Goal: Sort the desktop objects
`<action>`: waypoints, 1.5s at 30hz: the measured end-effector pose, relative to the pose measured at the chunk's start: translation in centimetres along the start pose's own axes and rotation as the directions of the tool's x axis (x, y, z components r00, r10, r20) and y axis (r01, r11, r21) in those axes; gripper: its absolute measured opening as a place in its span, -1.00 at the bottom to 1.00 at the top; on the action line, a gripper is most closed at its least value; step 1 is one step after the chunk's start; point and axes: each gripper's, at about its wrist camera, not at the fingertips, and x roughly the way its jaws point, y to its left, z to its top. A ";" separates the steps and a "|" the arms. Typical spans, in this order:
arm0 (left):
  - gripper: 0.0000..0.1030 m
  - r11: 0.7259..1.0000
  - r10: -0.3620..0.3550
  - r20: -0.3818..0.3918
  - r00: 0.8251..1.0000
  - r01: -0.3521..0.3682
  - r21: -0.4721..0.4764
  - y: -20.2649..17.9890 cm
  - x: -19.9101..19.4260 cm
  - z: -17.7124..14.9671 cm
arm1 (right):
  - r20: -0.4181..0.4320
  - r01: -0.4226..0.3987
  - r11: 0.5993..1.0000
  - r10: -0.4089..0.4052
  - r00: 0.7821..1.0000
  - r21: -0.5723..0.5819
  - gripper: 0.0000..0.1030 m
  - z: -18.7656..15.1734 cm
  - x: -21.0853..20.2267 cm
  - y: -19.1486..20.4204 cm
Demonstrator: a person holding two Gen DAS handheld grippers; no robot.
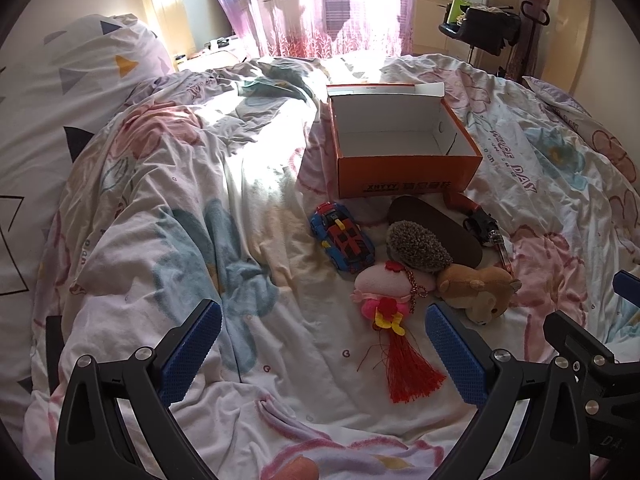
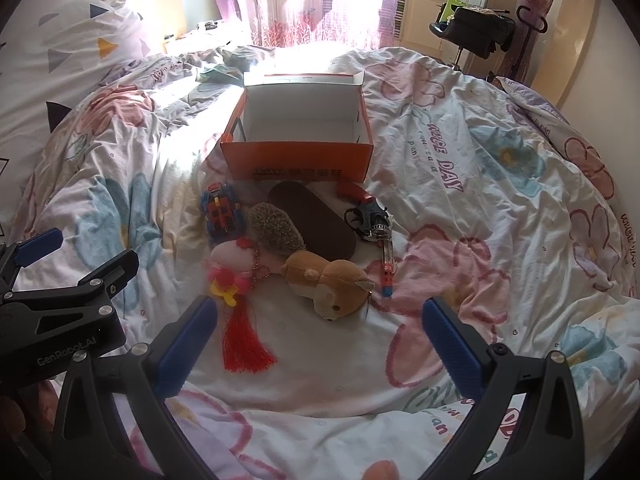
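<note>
An empty orange box (image 1: 404, 148) (image 2: 298, 136) stands open on the quilt. In front of it lie a blue and red toy car (image 1: 342, 237) (image 2: 221, 212), a brown insole (image 1: 438, 230) (image 2: 316, 220), a grey hedgehog plush (image 1: 418, 246) (image 2: 276, 232), a toy revolver (image 1: 484, 226) (image 2: 374, 228), a pink charm with a red tassel (image 1: 394, 308) (image 2: 240, 280) and a brown dog plush (image 1: 478, 290) (image 2: 332, 280). My left gripper (image 1: 322, 350) hovers open near the tassel, holding nothing. My right gripper (image 2: 320, 344) is open just short of the dog plush.
A flowered quilt (image 1: 180, 208) (image 2: 480, 184) covers the bed. A white pillow (image 1: 52, 92) lies at the left. The other gripper's body shows at the right edge (image 1: 592, 360) and at the left edge (image 2: 60, 300). A dark chair (image 2: 476, 30) and pink curtains stand beyond the bed.
</note>
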 end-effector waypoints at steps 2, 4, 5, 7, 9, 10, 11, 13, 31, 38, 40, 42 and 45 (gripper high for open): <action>1.00 1.000 -0.002 0.001 1.000 0.002 -0.001 0.0 0.0 0.0 | 0.009 -0.001 1.000 0.001 1.000 0.008 0.99 0.0 -0.1 -0.2; 1.00 1.000 -0.002 0.001 1.000 0.002 -0.004 0.1 0.0 0.0 | 0.006 0.004 1.000 -0.004 1.000 0.005 0.99 -0.1 -0.1 -0.3; 1.00 1.000 -0.003 0.001 1.000 0.003 -0.004 0.1 0.0 0.0 | 0.004 0.001 1.000 -0.001 1.000 0.006 0.99 -0.1 -0.1 -0.3; 1.00 1.000 -0.003 0.000 1.000 0.003 -0.004 0.1 0.0 0.0 | 0.003 -0.004 1.000 0.004 1.000 0.007 0.99 -0.1 0.0 -0.2; 1.00 1.000 -0.004 0.000 1.000 0.004 -0.005 0.1 0.0 0.0 | 0.003 -0.009 1.000 0.008 1.000 0.009 0.99 0.0 0.1 0.0; 1.00 1.000 -0.005 -0.001 1.000 0.005 -0.005 0.1 0.0 0.0 | 0.003 -0.008 1.000 0.008 1.000 0.010 0.99 -0.1 0.1 0.0; 1.00 1.000 -0.005 -0.001 1.000 0.005 -0.005 0.1 0.0 0.0 | 0.002 -0.007 1.000 0.007 1.000 0.009 0.99 -0.1 0.1 0.0; 1.00 1.000 -0.006 -0.001 1.000 0.006 -0.005 0.1 0.0 0.1 | 0.001 -0.003 1.000 0.003 1.000 0.006 0.99 -0.1 0.1 -0.1; 1.00 1.000 -0.010 0.001 1.000 0.010 -0.001 -0.2 -0.2 0.1 | -0.003 0.001 1.000 -0.001 1.000 -0.002 0.99 -0.1 0.0 0.2; 1.00 1.000 -0.014 0.004 1.000 0.014 0.003 -0.4 -0.4 0.2 | -0.005 0.004 1.000 -0.004 1.000 -0.004 0.99 -0.1 0.0 0.2; 1.00 1.000 -0.017 0.002 1.000 0.017 0.001 -0.3 -0.4 0.2 | -0.005 0.005 1.000 -0.005 1.000 -0.006 0.99 -0.1 0.0 0.3; 1.00 1.000 -0.020 0.000 1.000 0.020 -0.001 -0.3 -0.3 0.2 | -0.004 0.008 1.000 -0.008 1.000 -0.008 0.99 -0.1 0.0 0.3; 1.00 1.000 -0.020 -0.002 1.000 0.020 -0.001 -0.3 -0.2 0.1 | -0.004 0.012 1.000 -0.012 1.000 -0.011 0.99 -0.1 0.0 0.4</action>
